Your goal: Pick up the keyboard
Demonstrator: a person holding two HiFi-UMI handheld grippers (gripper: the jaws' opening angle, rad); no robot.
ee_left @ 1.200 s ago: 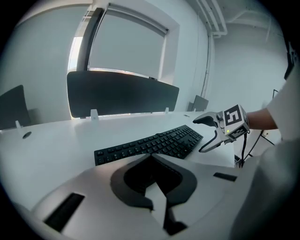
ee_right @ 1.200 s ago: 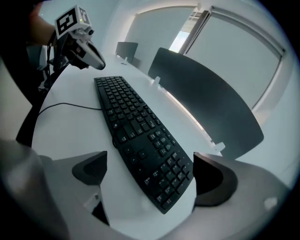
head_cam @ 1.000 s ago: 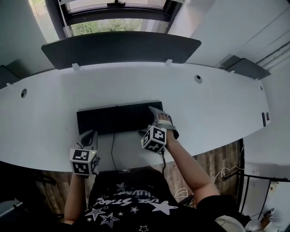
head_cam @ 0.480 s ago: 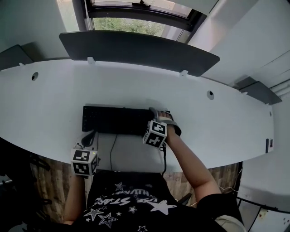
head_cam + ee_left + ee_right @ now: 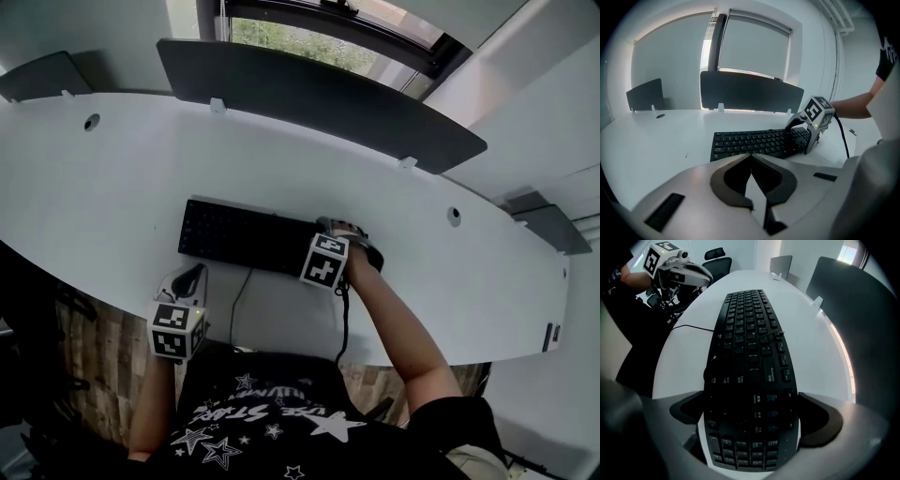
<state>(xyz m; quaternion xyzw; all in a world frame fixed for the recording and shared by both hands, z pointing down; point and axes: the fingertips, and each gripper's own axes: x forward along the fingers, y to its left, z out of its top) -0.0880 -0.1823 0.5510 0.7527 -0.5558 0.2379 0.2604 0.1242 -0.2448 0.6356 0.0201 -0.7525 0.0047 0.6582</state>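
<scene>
Keyboard, black, long and flat with low matte keys, lies on a smooth white tabletop whose front edge curves around the seated person. The right gripper points down over the keyboard's right end. Its grey fingers have just been opening and are spread wide with that end between them, one dark pad beside each long edge, and no squeeze shows. The left gripper hangs near the tabletop's front edge, in front of the keyboard's left end and apart from it, its fingers pressed together on nothing. Each gripper carries a white cube printed with black square markers. A thin black cable runs from the keyboard's near edge across the bare white surface and over the front edge. Open tabletop lies all round the keyboard — widest to the left and behind, up to a dark, matte, round-cornered divider panel standing on white clips along the back edge. A small round hole sits in the surface far to the left, well apart from the keyboard. Only the head view shows the wood-plank floor below and the person's star-printed black shirt. The right gripper view alone shows the pale key legends close up — and a black office chair past the tabletop's far end.
</scene>
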